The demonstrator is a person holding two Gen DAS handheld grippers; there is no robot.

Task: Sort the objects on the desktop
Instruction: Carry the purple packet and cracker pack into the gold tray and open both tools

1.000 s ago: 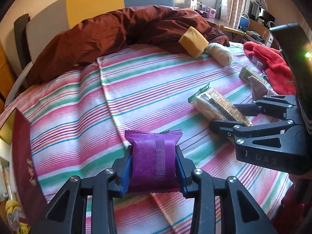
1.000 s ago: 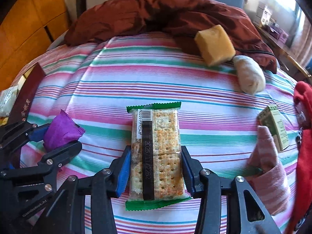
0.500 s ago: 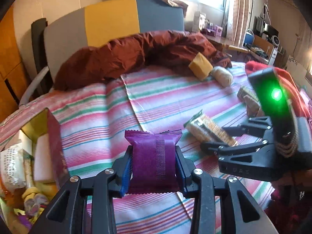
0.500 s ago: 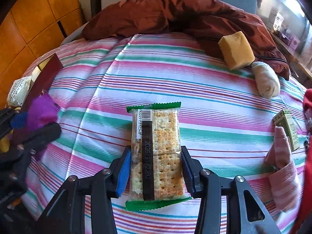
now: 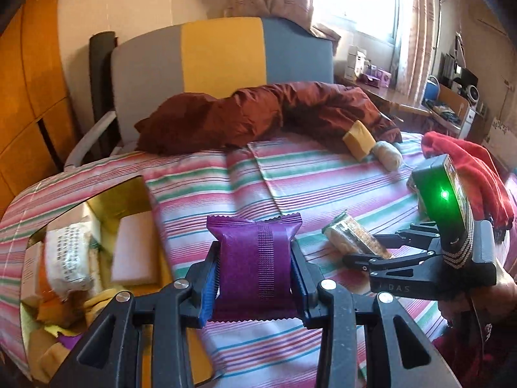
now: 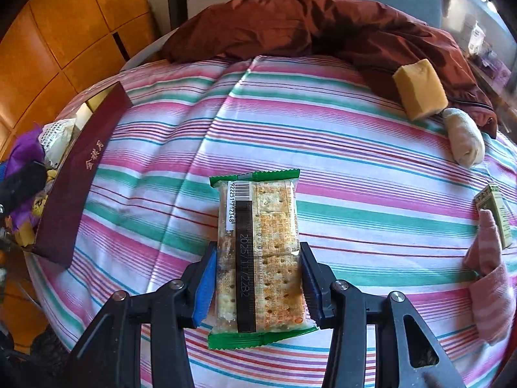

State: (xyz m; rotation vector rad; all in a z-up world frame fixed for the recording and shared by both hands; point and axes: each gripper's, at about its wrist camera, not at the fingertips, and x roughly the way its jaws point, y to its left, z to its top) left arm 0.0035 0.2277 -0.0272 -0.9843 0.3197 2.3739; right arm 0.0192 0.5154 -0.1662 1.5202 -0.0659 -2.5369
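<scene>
Left wrist view: the left gripper [image 5: 255, 278], at lower centre of the frame, is clamped on a purple snack packet [image 5: 255, 258], its blue pads pressing the packet's two sides. The packet is held above the striped cloth [image 5: 323, 187] covering the bench. At lower left lies an open box [image 5: 126, 200] with a gold interior, holding wrapped items. At right of the frame the right gripper [image 5: 371, 253] carries a cracker packet [image 5: 353, 237].

Right wrist view: the right gripper [image 6: 257, 281], at lower centre, is closed on the sides of the cracker packet [image 6: 258, 252], a clear wrapper with green ends and a barcode. The box's maroon wall [image 6: 80, 174] stands at the left edge of the frame. At upper right, a yellow sponge block [image 6: 420, 89] leans on a dark red jacket [image 6: 307, 22], with a pale rolled cloth [image 6: 463, 135] just beside it. A pink striped sock [image 6: 491, 278] and a small green carton [image 6: 494, 210] lie at the right edge.
</scene>
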